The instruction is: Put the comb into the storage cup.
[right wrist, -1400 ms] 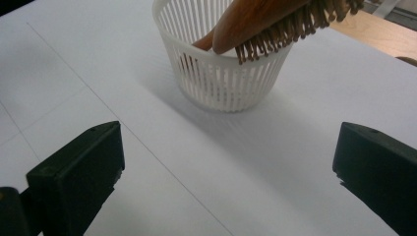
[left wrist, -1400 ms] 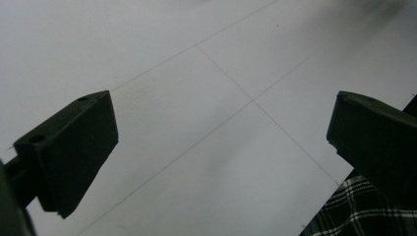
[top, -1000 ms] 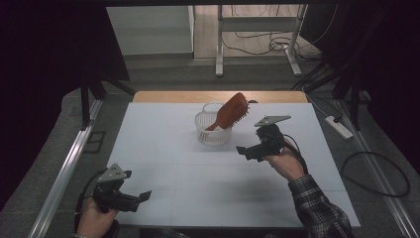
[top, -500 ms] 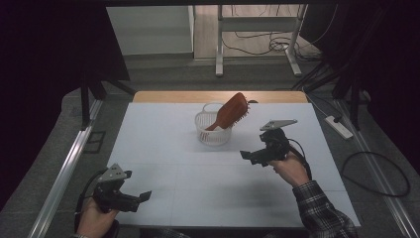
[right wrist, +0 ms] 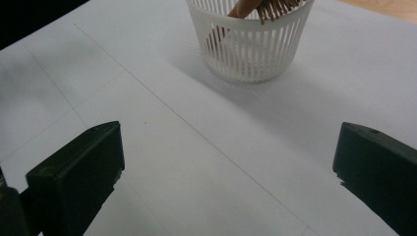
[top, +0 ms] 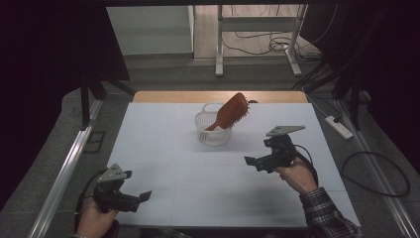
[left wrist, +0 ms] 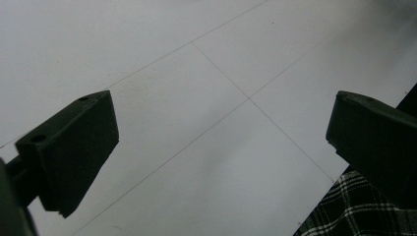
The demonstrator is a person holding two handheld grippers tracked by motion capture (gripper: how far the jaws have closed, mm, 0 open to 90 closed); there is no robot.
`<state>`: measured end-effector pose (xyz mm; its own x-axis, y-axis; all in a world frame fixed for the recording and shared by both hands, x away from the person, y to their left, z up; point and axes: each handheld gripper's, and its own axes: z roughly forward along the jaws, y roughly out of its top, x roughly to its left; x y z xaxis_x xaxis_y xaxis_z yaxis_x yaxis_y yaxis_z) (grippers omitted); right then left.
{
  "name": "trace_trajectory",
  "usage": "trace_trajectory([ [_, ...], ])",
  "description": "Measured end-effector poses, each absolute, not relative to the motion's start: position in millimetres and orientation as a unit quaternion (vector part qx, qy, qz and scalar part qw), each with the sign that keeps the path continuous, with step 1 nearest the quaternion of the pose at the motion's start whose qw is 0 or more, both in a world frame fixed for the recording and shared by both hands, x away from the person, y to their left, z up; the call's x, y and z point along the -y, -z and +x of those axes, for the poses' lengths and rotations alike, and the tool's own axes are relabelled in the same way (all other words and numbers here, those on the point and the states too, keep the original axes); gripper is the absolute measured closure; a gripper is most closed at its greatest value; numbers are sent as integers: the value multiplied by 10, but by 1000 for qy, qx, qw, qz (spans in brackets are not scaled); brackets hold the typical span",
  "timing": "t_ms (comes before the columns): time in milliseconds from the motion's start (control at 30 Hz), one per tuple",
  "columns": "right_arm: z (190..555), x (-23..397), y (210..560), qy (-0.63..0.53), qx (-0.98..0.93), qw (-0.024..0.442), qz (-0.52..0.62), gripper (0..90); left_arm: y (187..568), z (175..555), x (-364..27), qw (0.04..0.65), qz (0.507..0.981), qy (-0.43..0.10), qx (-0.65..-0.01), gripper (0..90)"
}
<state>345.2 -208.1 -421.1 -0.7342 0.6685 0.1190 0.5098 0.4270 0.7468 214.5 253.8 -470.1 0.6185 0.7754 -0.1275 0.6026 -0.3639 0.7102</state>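
I judge the work nearly done: the brown wooden hairbrush stands tilted in the white slatted plastic basket, handle down, bristled head above the rim. My right tool is wide open and holds nothing, near the basket. My left tool is also open and holds nothing, over the smooth white tabletop.

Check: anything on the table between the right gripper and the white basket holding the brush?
Nothing visible. Bare white table lies between the right gripper and the white slatted plastic basket holding the brown wooden hairbrush.
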Motion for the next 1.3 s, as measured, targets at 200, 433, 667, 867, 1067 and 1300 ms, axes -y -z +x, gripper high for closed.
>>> trace_trajectory([
  [200,3386,2122,4200,-406,-834,109,358,0,4701,2144,-2539,375,818,-115,-421,3],
  [433,3316,2182,4194,-391,-833,117,373,0,4700,2142,-2542,376,818,-116,-420,3],
  [667,3245,2261,4202,-385,-834,125,374,0,4699,2141,-2540,376,818,-117,-420,3],
  [867,3201,2351,4203,-387,-831,128,378,0,4699,2140,-2543,376,817,-117,-420,3],
  [1067,3138,2430,4245,-374,-836,137,378,0,4699,2139,-2546,378,817,-116,-421,3],
  [1300,3052,2544,4257,-374,-833,141,383,0,4699,2138,-2549,379,815,-117,-421,2],
])
